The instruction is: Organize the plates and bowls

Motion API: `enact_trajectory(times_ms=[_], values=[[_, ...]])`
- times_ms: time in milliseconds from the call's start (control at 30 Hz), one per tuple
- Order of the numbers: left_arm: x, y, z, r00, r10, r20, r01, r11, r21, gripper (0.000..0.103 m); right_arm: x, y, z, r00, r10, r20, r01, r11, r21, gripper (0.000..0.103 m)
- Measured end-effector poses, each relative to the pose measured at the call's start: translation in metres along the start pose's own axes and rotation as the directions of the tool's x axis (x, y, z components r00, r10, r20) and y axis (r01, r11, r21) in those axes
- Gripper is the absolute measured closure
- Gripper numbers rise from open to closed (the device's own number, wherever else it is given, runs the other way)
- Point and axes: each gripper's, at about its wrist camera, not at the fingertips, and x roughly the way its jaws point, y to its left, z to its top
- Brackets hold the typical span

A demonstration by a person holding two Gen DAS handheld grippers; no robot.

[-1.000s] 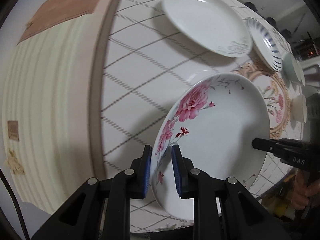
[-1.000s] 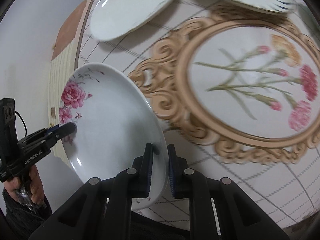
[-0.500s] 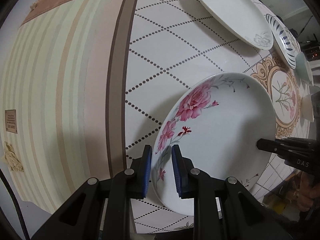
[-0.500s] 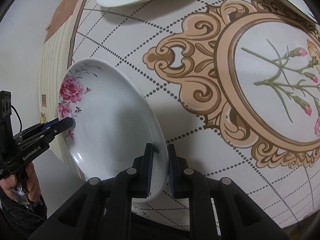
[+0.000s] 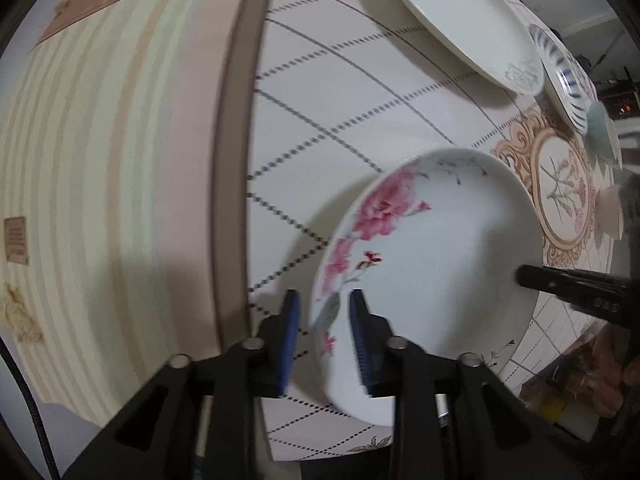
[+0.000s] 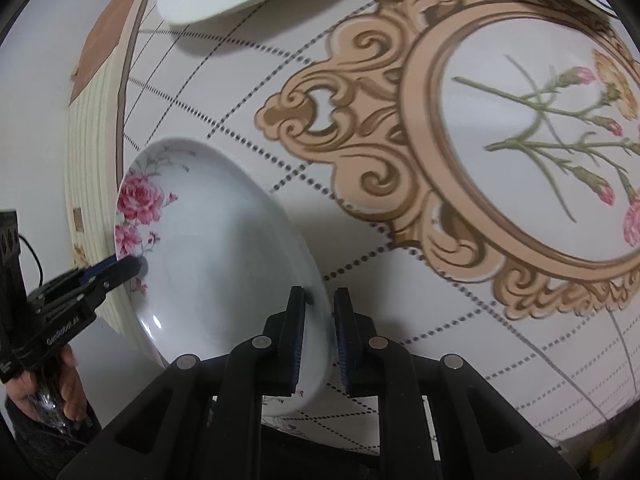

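- The white round plate with pink roses painted on it (image 5: 432, 264) sits tilted just above the bench (image 5: 340, 92) with its dotted-line cloth.
- The left hand-held gripper (image 5: 324, 336) has just been opening; the rose side of the plate's rim is between its blue pads (image 5: 290, 332), with gaps showing.
- The right hand-held gripper (image 6: 318, 336) pinches the plate's other rim (jaws nearly closed).
- A plain white oval dish (image 5: 460, 16) lies well past the rose plate.

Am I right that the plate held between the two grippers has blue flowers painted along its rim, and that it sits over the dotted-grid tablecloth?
Not quite: the flowers on the plate are pink, not blue, as the left wrist view shows. It does sit over the dotted-grid tablecloth.
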Motion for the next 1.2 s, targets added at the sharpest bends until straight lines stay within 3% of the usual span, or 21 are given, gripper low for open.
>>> enact_trajectory(times_ms=[33, 67, 100, 133, 167, 200, 267, 367, 467, 533, 600, 633, 700, 867, 1033, 1100, 1200], values=[[-0.004, 0.005, 0.001, 1.000, -0.002, 0.003, 0.002, 1.000, -0.011, 0.073, -0.005, -0.003, 0.001, 1.000, 0.001, 0.005, -0.001, 1.000, 0.011, 0.078], [-0.009, 0.010, 0.003, 1.000, 0.004, 0.006, -0.004, 1.000, -0.023, 0.069, -0.013, -0.007, 0.002, 1.000, -0.002, 0.018, 0.002, 1.000, 0.027, 0.063], [-0.013, 0.013, 0.006, 1.000, 0.014, 0.015, -0.013, 1.000, -0.027, 0.057, -0.022, -0.010, 0.004, 0.999, -0.004, 0.036, 0.003, 0.999, 0.037, 0.056], [-0.019, 0.015, 0.010, 0.999, 0.029, 0.030, -0.029, 0.999, -0.024, 0.047, -0.033, -0.013, 0.006, 0.998, -0.004, 0.063, 0.001, 0.999, 0.045, 0.042], [-0.026, 0.015, 0.014, 0.997, 0.053, 0.052, -0.052, 0.999, -0.014, 0.022, -0.043, -0.016, 0.009, 0.996, -0.006, 0.090, 0.001, 0.999, 0.052, 0.026], [-0.032, 0.014, 0.019, 0.995, 0.071, 0.072, -0.071, 0.997, -0.002, 0.011, -0.056, -0.019, 0.013, 0.992, -0.011, 0.123, 0.004, 0.998, 0.062, 0.019], [-0.044, 0.007, 0.031, 0.988, 0.101, 0.115, -0.106, 0.994, 0.036, 0.010, -0.073, -0.023, 0.022, 0.983, -0.006, 0.184, -0.008, 0.997, 0.080, 0.008], [-0.059, -0.008, 0.052, 0.974, 0.139, 0.180, -0.155, 0.985, 0.081, 0.006, -0.096, -0.025, 0.037, 0.964, -0.001, 0.265, -0.027, 0.994, 0.101, 0.007], [-0.071, -0.022, 0.079, 0.955, 0.157, 0.250, -0.188, 0.977, 0.103, 0.003, -0.120, -0.023, 0.048, 0.915, -0.017, 0.403, -0.022, 0.995, 0.093, 0.000], [-0.077, -0.034, 0.093, 0.936, 0.164, 0.311, -0.209, 0.971, 0.118, 0.000, -0.130, -0.015, 0.055, 0.882, -0.052, 0.469, 0.029, 0.998, 0.055, 0.000], [-0.080, -0.049, 0.109, 0.914, 0.187, 0.360, -0.250, 0.958, 0.139, 0.000, -0.133, -0.010, 0.068, 0.869, -0.106, 0.484, 0.090, 0.994, 0.055, 0.000], [-0.081, -0.051, 0.119, 0.911, 0.186, 0.367, -0.253, 0.957, 0.143, 0.000, -0.134, -0.010, 0.074, 0.864, -0.116, 0.490, 0.097, 0.993, 0.063, 0.000], [-0.076, -0.059, 0.137, 0.918, 0.167, 0.360, -0.232, 0.962, 0.146, 0.000, -0.132, -0.014, 0.085, 0.870, -0.091, 0.484, 0.065, 0.995, 0.070, 0.000], [-0.056, -0.066, 0.184, 0.953, 0.087, 0.291, -0.132, 0.981, 0.139, 0.000, -0.121, -0.030, 0.113, 0.917, -0.024, 0.399, -0.031, 0.991, 0.131, 0.000], [-0.041, -0.060, 0.226, 0.978, 0.023, 0.208, -0.042, 0.995, 0.086, 0.004, -0.100, -0.048, 0.130, 0.939, 0.052, 0.339, -0.122, 0.975, 0.186, 0.000], [-0.036, -0.061, 0.238, 0.983, -0.003, 0.186, -0.015, 0.995, 0.096, 0.023, -0.092, -0.054, 0.137, 0.942, 0.087, 0.324, -0.160, 0.966, 0.204, 0.000], [-0.024, -0.067, 0.255, 0.990, -0.027, 0.141, 0.009, 0.992, 0.124, 0.039, -0.084, -0.060, 0.144, 0.942, 0.105, 0.319, -0.184, 0.956, 0.230, 0.006]])
